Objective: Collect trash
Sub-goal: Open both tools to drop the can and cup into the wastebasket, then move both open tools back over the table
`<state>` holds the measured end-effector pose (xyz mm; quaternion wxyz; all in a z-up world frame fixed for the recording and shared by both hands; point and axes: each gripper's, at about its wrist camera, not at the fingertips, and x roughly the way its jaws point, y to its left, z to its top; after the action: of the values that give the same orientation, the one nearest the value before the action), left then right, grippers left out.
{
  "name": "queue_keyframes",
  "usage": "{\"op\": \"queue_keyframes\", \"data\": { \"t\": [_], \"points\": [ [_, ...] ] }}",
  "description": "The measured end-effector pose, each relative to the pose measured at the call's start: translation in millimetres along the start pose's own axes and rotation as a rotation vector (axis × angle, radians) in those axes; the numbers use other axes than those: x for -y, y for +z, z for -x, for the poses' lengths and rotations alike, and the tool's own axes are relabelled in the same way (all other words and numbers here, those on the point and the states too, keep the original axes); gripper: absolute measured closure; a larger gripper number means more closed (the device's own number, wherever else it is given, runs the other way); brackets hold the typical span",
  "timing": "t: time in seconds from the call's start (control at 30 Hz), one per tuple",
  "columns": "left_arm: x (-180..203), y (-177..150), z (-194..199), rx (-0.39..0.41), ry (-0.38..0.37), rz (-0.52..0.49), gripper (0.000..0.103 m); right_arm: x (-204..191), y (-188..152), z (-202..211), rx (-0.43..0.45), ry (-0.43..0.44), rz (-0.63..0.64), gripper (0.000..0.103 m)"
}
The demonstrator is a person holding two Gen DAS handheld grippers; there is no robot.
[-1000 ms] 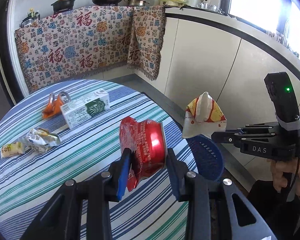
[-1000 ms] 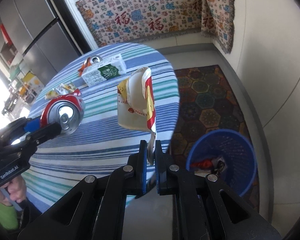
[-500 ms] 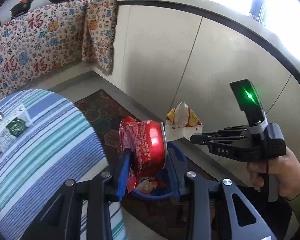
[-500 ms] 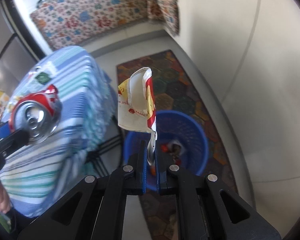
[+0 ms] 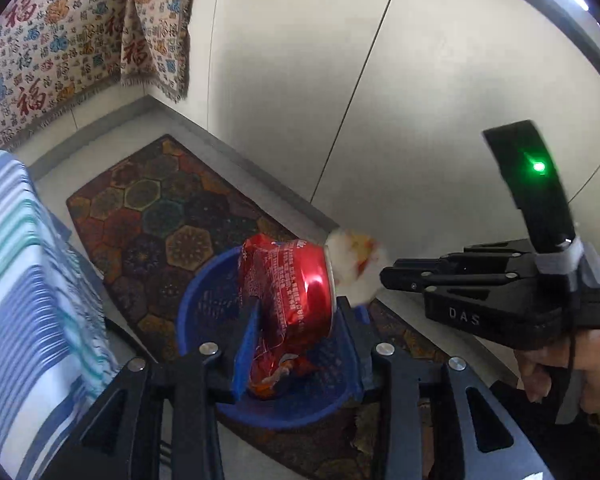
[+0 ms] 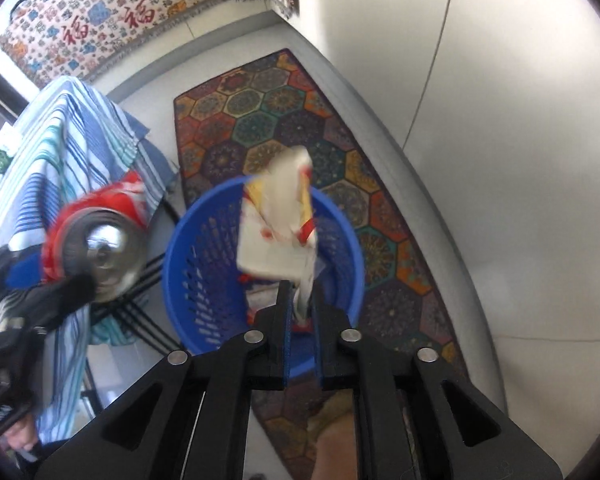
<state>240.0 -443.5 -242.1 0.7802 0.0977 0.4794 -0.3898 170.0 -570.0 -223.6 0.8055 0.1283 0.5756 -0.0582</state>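
- My left gripper (image 5: pixel 296 332) has the crushed red can (image 5: pixel 288 280) between its fingers, directly over the blue basket (image 5: pixel 204 308); its jaws are opening. The left blue pad lies against the can's crumpled side, while a sliver of gap shows at the right finger, so the clamp is loosening.
- My right gripper (image 6: pixel 302 320) has the torn white, yellow and red paper wrapper (image 6: pixel 276 220) between its narrow blue pads by the lower edge; its jaws are opening too, and the wrapper, blurred, hangs above the basket's mouth (image 6: pixel 180 248).
- Some red and white litter already lies at the basket's bottom.
- The basket stands on a hexagon-patterned rug (image 6: pixel 268 108), just beside the striped tablecloth (image 5: pixel 24 280) hanging off the table.
- White cabinet panels (image 5: pixel 420 80) rise behind the rug, and a patterned woven cloth (image 5: pixel 60 40) hangs at the far corner.
- In the left view, a hand (image 5: pixel 580 372) grips the right gripper's handle.
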Motion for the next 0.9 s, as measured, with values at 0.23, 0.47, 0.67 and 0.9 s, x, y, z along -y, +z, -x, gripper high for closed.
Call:
{"op": "queue_keyframes", "data": {
  "t": [0.23,0.47,0.67,0.9],
  "points": [
    [-13.6,-2.6,0.7,0.025,0.020,0.047,0.042,1.5,-0.5,5.0,0.061,-0.027,0.014,0.066],
    [-32.9,-32.2,88.3,0.134,0.082,0.013,0.041,-8.2,1.8,59.0,0.309,-0.078,0.002,0.035],
    [-82.8,-88.4,161.2,0.160,0.197,0.052,0.038,-48.1,-7.5,93.9,0.503,-0.095,0.044,0.021],
    [-172.3,-162.2,225.4,0.123,0.375,0.170,0.038,-167.2,-30.5,98.2,0.504,0.028,0.247,0.020]
  ]
}}
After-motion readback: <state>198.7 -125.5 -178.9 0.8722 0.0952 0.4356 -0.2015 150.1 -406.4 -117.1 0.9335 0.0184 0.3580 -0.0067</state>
